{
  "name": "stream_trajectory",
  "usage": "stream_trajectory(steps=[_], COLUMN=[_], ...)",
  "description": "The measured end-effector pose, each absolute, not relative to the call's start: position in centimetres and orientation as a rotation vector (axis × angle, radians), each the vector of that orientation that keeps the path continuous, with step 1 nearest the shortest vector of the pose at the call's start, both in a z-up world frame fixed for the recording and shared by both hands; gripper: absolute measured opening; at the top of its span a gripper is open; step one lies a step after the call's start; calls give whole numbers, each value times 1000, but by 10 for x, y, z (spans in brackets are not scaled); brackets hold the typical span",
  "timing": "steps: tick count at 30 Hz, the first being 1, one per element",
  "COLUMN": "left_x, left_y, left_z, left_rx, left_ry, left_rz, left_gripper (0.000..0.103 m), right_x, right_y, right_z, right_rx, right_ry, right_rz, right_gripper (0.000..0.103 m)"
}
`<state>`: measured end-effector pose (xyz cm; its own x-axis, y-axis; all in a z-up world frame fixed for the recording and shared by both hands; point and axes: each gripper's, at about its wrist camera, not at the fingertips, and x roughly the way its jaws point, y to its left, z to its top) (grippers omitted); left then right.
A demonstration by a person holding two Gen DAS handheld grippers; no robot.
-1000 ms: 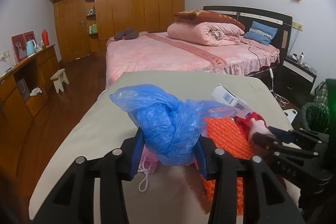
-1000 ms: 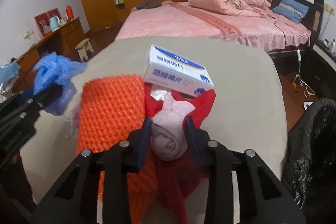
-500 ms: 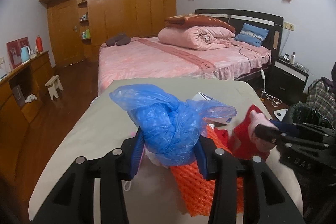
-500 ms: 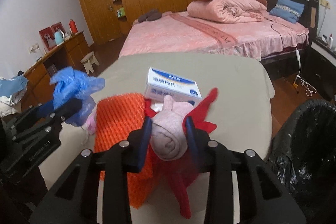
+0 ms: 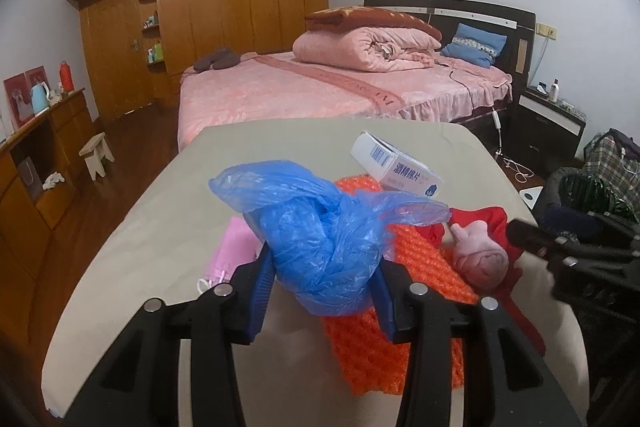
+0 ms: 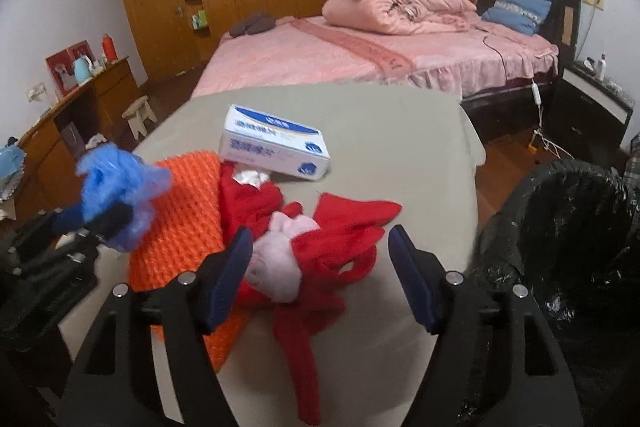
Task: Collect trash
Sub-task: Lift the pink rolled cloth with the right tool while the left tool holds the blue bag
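While the blue bag (image 5: 320, 239) is kept clamped between the pads of the left claw (image 5: 322, 285) above the bench (image 6: 400, 147), the right claw (image 6: 320, 275) is opening: its jaws stand wide apart, where half a second ago they were pressed on the pink sock (image 6: 276, 267). That sock is now released and lies on the red cloth (image 6: 340, 227), between the jaws but not pressed by either pad; whether the left pad just brushes it cannot be told. Both pieces are seen to have dropped back onto the bench, near its right edge and just beside the black-lined bin (image 6: 580, 227), but not inside it. The release is judged to have come short of the bin, so that the sock and cloth remain to be collected, probably by a fresh grasp. An orange knit (image 6: 184, 203) lies touching the red cloth on its left, a white box (image 6: 276, 147) rests beyond it, and a pink mask (image 5: 232, 255) lies behind the left claw. Nothing is seen in the bin as yet.
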<state>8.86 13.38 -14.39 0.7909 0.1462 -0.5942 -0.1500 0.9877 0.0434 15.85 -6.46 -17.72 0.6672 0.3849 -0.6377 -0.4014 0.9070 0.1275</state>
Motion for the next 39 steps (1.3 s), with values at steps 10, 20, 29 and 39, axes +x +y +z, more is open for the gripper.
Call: stream_trajectory(steps=[10,20,29,39], left_x=[84,83,79,78], left_y=[149,151,138,117], left_z=[-149,-147,-122,-112], left_rx=[-18,-22,-13,-2], left_ry=[644,639,583,572], left_rz=[184,182,151,102], left_gripper=[44,44,44,44], right_x=[170,169,152,161], right_y=[-29,-37,-65,-87], right_z=[-203,-209,-137,-138], right_rx=[-106,-87,10,92], right_ry=[803,840,678,706], right_rz=[515,529,577,596], right_gripper=[42,30,30,30])
